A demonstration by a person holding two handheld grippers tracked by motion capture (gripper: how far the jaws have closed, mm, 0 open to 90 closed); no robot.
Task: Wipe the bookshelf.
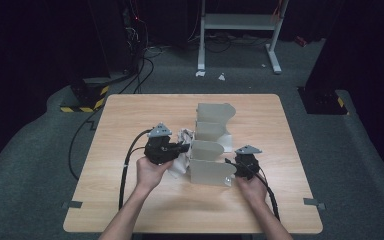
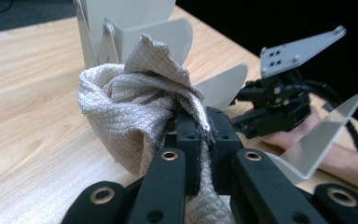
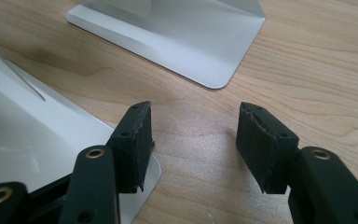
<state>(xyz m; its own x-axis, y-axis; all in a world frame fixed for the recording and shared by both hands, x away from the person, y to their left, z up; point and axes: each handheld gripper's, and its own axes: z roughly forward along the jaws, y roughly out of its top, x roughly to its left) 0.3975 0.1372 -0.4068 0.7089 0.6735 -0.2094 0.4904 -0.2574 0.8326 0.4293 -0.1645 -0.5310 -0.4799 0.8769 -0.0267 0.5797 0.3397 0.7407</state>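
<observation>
The left gripper (image 2: pixel 204 133) is closed tightly on a grey cloth (image 2: pixel 130 107), holding it beside the metal rack (image 1: pixel 211 150) on the table (image 1: pixel 130 210). The right gripper (image 3: pixel 193 140) has its 2 jaws wide apart, with nothing between them, near the rack's base.

Light wooden table (image 1: pixel 130 200), grey metal rack (image 1: pixel 207 172) standing on it; crumpled cloth (image 1: pixel 182 161) beside rack

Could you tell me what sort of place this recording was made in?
Probably a lab or recording studio: a lone wooden table on grey carpet, black curtains around, loose cables and a metal stand behind.
</observation>
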